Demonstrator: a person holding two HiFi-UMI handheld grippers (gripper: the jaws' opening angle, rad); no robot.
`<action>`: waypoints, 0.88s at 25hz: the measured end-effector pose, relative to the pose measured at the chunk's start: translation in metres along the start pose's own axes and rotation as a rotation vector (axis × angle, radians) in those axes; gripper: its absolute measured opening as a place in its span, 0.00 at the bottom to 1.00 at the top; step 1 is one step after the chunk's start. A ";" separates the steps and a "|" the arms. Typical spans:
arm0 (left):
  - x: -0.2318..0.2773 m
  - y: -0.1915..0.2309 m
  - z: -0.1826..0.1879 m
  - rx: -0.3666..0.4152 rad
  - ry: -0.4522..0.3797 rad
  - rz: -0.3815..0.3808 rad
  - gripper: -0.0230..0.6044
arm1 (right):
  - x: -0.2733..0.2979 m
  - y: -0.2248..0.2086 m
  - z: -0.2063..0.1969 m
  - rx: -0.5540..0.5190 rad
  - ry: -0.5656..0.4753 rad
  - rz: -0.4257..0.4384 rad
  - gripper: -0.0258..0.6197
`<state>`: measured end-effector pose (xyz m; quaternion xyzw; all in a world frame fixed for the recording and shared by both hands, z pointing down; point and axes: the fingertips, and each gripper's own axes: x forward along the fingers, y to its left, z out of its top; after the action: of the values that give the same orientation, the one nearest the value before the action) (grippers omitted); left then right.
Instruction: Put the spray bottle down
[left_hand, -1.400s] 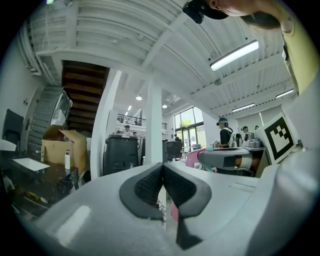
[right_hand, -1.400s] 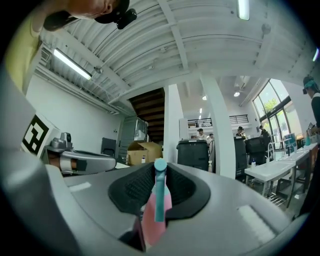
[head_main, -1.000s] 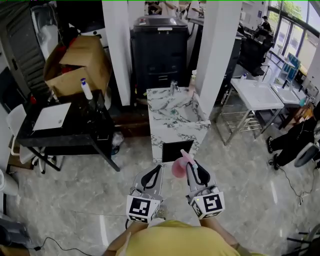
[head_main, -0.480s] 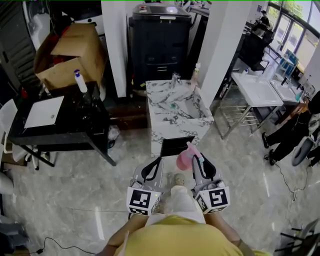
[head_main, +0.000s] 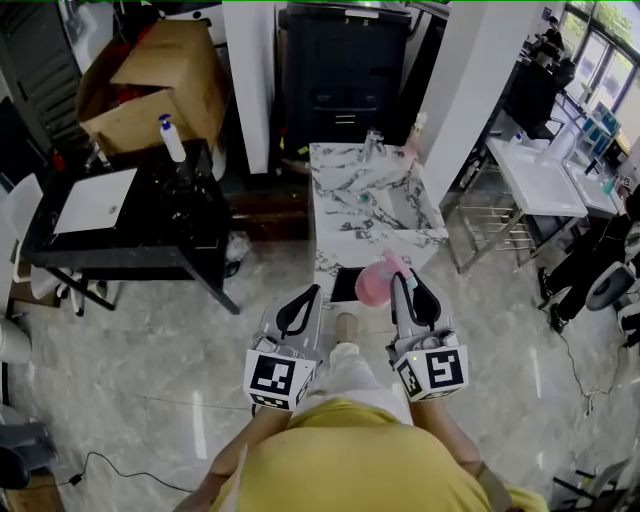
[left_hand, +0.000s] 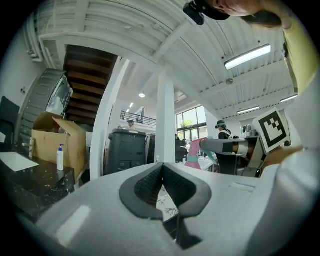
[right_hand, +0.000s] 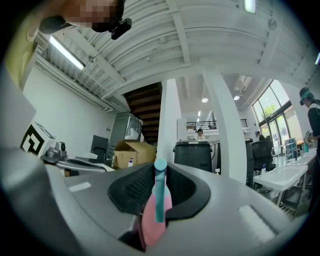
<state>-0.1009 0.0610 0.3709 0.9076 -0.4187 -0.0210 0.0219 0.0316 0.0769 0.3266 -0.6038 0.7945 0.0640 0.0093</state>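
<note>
Your right gripper (head_main: 404, 288) clamps pink spray bottle (head_main: 374, 284); left gripper (head_main: 303, 300) together, empty. Release short of marble counter (head_main: 338, 232), frame centre: bottle drops.

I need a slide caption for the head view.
Seen from above: the right gripper holds a pink spray bottle near the marble counter; the left gripper is shut, empty.

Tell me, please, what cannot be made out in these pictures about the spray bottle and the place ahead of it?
- Base of the spray bottle: in the head view it is hidden behind the right gripper; in the right gripper view it is sunk between the jaws.
- Near edge of the marble counter: head view, partly covered by the spray bottle.
- The small bottle at the counter's back: head view, too small to tell its kind.
</note>
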 end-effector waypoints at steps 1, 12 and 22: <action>0.006 0.004 0.000 0.001 0.000 0.005 0.04 | 0.008 -0.002 -0.001 0.003 -0.006 0.006 0.14; 0.112 0.051 -0.009 -0.017 0.023 0.024 0.04 | 0.115 -0.058 -0.030 0.012 0.013 0.044 0.14; 0.254 0.101 -0.008 -0.032 0.046 0.054 0.04 | 0.236 -0.138 -0.060 0.017 0.046 0.091 0.14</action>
<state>-0.0123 -0.1980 0.3796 0.8956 -0.4423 -0.0061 0.0464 0.1042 -0.1917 0.3514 -0.5684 0.8216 0.0437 -0.0066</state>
